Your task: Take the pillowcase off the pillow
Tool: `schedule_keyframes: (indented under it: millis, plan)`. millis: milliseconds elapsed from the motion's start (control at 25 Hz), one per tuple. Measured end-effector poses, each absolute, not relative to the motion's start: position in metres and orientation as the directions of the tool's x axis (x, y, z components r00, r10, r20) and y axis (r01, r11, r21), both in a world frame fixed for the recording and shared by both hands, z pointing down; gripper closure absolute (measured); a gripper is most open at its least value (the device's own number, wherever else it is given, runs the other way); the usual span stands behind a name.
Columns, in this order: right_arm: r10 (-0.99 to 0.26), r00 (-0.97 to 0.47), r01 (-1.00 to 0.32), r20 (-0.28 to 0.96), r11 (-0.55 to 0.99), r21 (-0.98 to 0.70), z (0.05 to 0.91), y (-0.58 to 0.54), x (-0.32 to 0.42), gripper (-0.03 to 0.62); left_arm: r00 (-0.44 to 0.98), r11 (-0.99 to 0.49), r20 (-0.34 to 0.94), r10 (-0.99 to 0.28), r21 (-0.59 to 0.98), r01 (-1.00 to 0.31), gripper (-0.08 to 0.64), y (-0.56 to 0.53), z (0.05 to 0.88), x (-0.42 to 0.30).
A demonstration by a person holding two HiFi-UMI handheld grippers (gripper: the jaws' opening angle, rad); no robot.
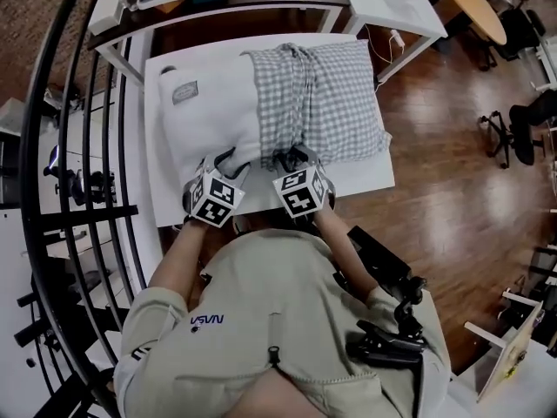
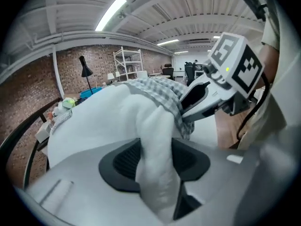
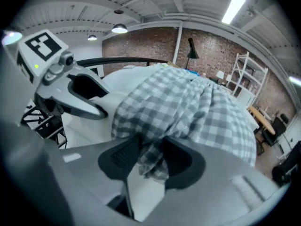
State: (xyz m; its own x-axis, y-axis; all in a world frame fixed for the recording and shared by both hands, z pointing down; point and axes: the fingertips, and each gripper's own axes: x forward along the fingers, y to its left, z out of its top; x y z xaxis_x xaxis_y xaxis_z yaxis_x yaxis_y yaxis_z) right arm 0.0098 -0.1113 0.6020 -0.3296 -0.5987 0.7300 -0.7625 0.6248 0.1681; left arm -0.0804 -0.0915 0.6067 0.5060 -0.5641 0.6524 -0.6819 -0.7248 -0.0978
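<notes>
White pillow [image 1: 209,116] lies across counter [image 1: 365,177]. Checked pillowcase [image 1: 335,90] is bunched over its R half, L half bare. Your L gripper [image 2: 155,160] pinches a fold of pillow's near edge. Your R gripper [image 3: 146,158]: jaws spread, pillowcase hem hanging btwn pads, not clamped. Grippers sit side by side.

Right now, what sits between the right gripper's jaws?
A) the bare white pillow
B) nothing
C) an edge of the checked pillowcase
C: in the right gripper view, a bunched edge of the checked pillowcase lies between the pads of the right gripper; the white pillow lies between those of the left gripper.
</notes>
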Motion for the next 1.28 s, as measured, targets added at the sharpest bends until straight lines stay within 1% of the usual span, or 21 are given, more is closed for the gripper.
schedule_keyframes:
  millis: [80,160,280,360,560,680,880,1040,1080,1160,1280]
  plan:
    - [-0.626,-0.301,-0.761,0.719,0.613,0.215,0.6,-0.118,0.013,0.484,0.501,-0.704,0.626,-0.598,-0.111,-0.701,0.417,-0.095,0.594,-0.084]
    - [-0.658,-0.294,-0.765,0.693,0.597,0.241,0.587,-0.121,0.019,0.562,0.496,-0.672,0.579,-0.647,-0.126,-0.73,0.469,-0.101,0.574,-0.091]
    - [-0.719,-0.271,-0.783,0.64,0.552,0.289,0.557,-0.124,0.036,0.574,0.478,-0.615,0.493,-0.727,-0.158,-0.773,0.531,-0.113,0.535,-0.109]
    - [-0.76,-0.231,-0.798,0.607,0.505,0.329,0.539,-0.127,0.058,0.577,0.47,-0.574,0.441,-0.765,-0.135,-0.807,0.545,-0.123,0.515,-0.125]
    - [-0.803,-0.082,-0.806,0.59,0.402,0.435,0.531,-0.14,0.136,0.579,0.464,-0.515,0.37,-0.805,-0.048,-0.856,0.546,-0.138,0.493,-0.16]
    - [-0.776,-0.018,-0.806,0.631,0.385,0.45,0.557,-0.14,0.169,0.58,0.481,-0.523,0.404,-0.779,0.006,-0.852,0.546,-0.127,0.512,-0.161]
    - [-0.676,-0.019,-0.823,0.737,0.429,0.373,0.613,-0.125,0.172,0.58,0.468,-0.474,0.503,-0.727,0.127,-0.872,0.546,-0.102,0.573,-0.156]
    - [-0.645,-0.026,-0.818,0.764,0.453,0.354,0.635,-0.121,0.168,0.58,0.497,-0.486,0.538,-0.681,0.176,-0.856,0.543,-0.097,0.597,-0.146]
    - [-0.646,-0.027,-0.813,0.763,0.458,0.359,0.637,-0.12,0.167,0.581,0.524,-0.501,0.54,-0.658,0.205,-0.841,0.528,-0.095,0.597,-0.142]
    - [-0.65,-0.037,-0.814,0.759,0.46,0.354,0.639,-0.119,0.166,0.58,0.594,-0.547,0.537,-0.599,0.267,-0.794,0.47,-0.088,0.589,-0.134]
    - [-0.653,-0.074,-0.829,0.754,0.46,0.317,0.632,-0.119,0.166,0.58,0.676,-0.651,0.532,-0.509,0.276,-0.707,0.404,-0.076,0.557,-0.119]
